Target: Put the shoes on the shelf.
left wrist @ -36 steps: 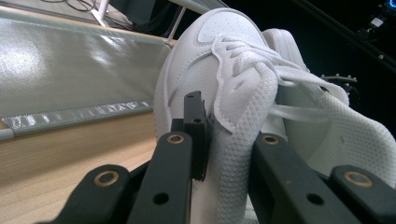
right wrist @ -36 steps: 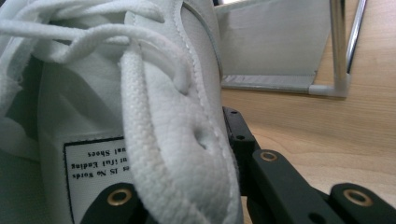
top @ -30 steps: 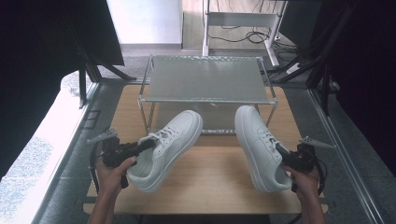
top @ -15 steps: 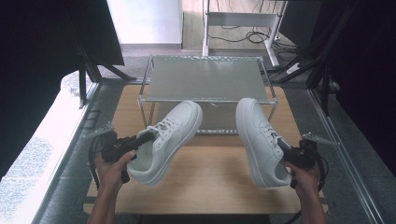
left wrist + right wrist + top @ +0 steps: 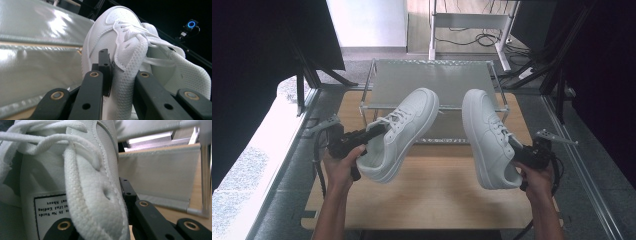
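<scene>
**Two white sneakers held up in front of the rack**

The left sneaker (image 5: 399,132) hangs in the air above the wooden surface (image 5: 437,192), toe pointing up and away toward the metal rack (image 5: 432,82). The left tool (image 5: 374,132) is clamped on the padded collar by the laces; in the left gripper view one jaw sits outside the side wall and the other inside the opening.

The right sneaker (image 5: 489,137) is also off the surface, tipped on its side with the toe toward the rack. The right tool (image 5: 517,150) pinches its collar edge, jaws nearly closed on it. The two shoes are near each other, not touching, both just in front of the rack's edge.
</scene>
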### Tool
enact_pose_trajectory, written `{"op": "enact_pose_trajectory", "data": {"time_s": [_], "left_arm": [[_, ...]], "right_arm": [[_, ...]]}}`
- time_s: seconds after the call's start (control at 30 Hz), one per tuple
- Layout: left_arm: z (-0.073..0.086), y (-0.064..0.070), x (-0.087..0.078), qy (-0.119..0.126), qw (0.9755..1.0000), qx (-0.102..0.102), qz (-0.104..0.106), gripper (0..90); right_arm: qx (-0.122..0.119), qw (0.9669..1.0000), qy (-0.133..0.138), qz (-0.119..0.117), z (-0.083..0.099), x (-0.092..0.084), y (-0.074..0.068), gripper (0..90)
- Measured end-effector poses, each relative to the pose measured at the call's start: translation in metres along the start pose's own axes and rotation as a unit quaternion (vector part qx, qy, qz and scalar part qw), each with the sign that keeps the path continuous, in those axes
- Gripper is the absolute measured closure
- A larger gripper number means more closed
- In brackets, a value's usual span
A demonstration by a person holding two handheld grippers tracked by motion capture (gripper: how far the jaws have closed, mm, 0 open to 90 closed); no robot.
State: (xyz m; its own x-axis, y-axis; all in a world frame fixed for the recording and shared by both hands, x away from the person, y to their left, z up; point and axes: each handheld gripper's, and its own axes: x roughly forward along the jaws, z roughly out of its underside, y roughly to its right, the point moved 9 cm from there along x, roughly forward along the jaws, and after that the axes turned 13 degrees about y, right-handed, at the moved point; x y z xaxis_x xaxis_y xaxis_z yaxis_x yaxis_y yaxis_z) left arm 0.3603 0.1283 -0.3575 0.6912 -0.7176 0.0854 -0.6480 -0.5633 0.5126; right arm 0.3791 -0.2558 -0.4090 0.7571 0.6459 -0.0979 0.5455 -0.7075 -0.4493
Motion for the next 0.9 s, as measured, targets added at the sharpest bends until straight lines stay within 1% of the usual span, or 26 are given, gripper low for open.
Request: {"op": "enact_pose_trajectory", "data": {"time_s": [0.03,0.07,0.17,0.2,0.23,0.27,0.3,0.33,0.37,0.4,0.43,0.47,0.53,0.6,0.67,0.7,0.73,0.77,0.8,0.9], "left_arm": [[0.000,0.000,0.000,0.000,1.0000,0.000,0.000,82.3],[-0.004,0.002,0.005,0.002,1.0000,0.007,0.002,82.3],[-0.007,0.002,0.009,0.002,0.9999,0.010,0.002,82.3],[-0.009,0.003,0.013,0.003,0.9999,0.012,0.003,82.4],[-0.009,0.003,0.013,0.003,0.9999,0.012,0.003,82.4],[-0.012,0.004,0.017,0.004,0.9999,0.011,0.000,82.4],[-0.012,0.004,0.017,0.004,0.9999,0.011,0.000,82.5],[-0.014,0.004,0.018,0.005,0.9999,0.011,-0.001,82.5],[-0.015,0.004,0.020,0.005,0.9999,0.010,-0.002,82.5],[-0.018,0.004,0.022,0.007,0.9999,0.010,-0.003,82.5],[-0.018,0.004,0.022,0.007,0.9999,0.010,-0.003,82.5],[-0.021,0.004,0.024,0.010,0.9999,0.011,-0.005,82.5],[-0.023,0.004,0.025,0.011,0.9999,0.011,-0.006,82.5],[-0.028,0.002,0.028,0.013,0.9998,0.010,-0.011,82.5],[-0.031,0.000,0.032,0.013,0.9997,0.018,-0.013,82.5],[-0.031,0.000,0.032,0.013,0.9997,0.018,-0.013,82.5],[-0.035,-0.003,0.037,0.012,0.9997,0.015,-0.015,82.5],[-0.035,-0.003,0.037,0.012,0.9997,0.015,-0.015,82.6],[-0.038,-0.006,0.041,0.010,0.9997,0.015,-0.019,82.5],[-0.042,-0.008,0.045,0.009,0.9996,0.018,-0.022,82.6]], "right_arm": [[0.000,1.0000,0.000,0.000,0.000,0.000,0.000,86.4],[-0.002,1.0000,0.006,0.002,-0.007,0.003,-0.002,86.4],[-0.004,1.0000,0.008,0.003,-0.011,0.004,-0.003,86.4],[-0.007,0.9999,0.010,0.004,-0.018,0.007,-0.004,86.4],[-0.007,0.9999,0.010,0.004,-0.018,0.007,-0.004,86.4],[-0.011,0.9999,0.011,0.005,-0.023,0.009,-0.005,86.4],[-0.013,0.9998,0.011,0.007,-0.026,0.010,-0.006,86.4],[-0.013,0.9998,0.011,0.007,-0.026,0.010,-0.006,86.4],[-0.016,0.9998,0.011,0.008,-0.030,0.011,-0.006,86.4],[-0.017,0.9998,0.011,0.009,-0.037,0.014,-0.008,86.4],[-0.017,0.9998,0.011,0.009,-0.037,0.014,-0.008,86.4],[-0.016,0.9998,0.013,0.008,-0.044,0.017,-0.010,86.4],[-0.020,0.9996,0.018,0.010,-0.050,0.019,-0.011,86.4],[-0.021,0.9996,0.017,0.011,-0.056,0.021,-0.013,86.4],[-0.026,0.9995,0.015,0.012,-0.062,0.023,-0.014,86.4],[-0.026,0.9995,0.015,0.012,-0.062,0.023,-0.014,86.4],[-0.024,0.9995,0.014,0.013,-0.067,0.027,-0.015,86.4],[-0.024,0.9995,0.012,0.014,-0.069,0.028,-0.015,86.4],[-0.026,0.9994,0.012,0.018,-0.072,0.030,-0.015,86.4],[-0.028,0.9993,0.011,0.021,-0.076,0.032,-0.015,86.4]]}}
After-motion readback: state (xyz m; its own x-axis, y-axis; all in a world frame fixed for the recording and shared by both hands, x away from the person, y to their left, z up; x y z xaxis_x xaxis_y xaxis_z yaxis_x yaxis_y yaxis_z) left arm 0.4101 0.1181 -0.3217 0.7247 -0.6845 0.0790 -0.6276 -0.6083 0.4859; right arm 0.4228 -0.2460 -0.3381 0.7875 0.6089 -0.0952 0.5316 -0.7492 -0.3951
